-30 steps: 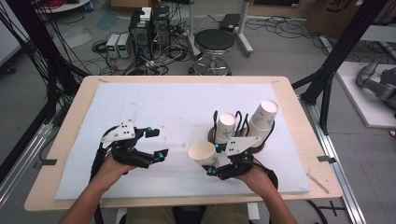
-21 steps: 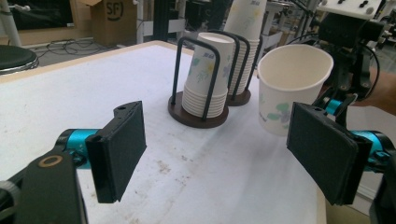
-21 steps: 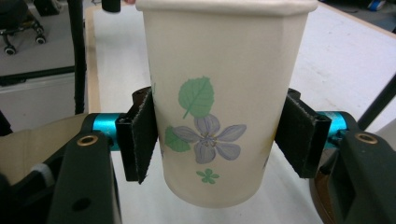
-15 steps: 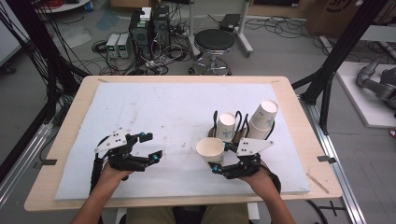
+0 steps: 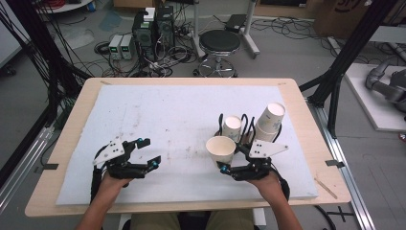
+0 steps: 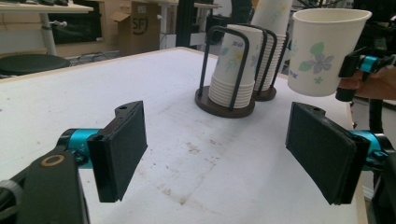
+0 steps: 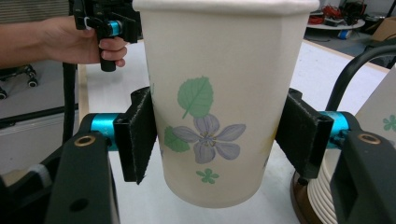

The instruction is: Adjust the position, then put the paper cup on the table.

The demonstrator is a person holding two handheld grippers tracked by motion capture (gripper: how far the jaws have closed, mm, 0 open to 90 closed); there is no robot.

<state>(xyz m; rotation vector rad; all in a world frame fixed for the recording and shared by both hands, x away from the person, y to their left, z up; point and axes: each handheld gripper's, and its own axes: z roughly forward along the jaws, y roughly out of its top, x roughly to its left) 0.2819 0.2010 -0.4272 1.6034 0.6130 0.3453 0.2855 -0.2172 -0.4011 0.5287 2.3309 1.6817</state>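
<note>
At the near left of the white mat [image 5: 182, 120], the left gripper [image 5: 146, 152] was held with its jaws wide apart and nothing between them. To the right of the middle, the right gripper [image 5: 229, 163] had its two pads pressed on a single paper cup [image 5: 220, 149] with a flower print, upright and lifted clear of the mat. Just beyond it on the far right stood two dark wire holders [image 5: 234, 132] with stacks of cups [image 5: 270, 117]; the right stack leaned a little.
</note>
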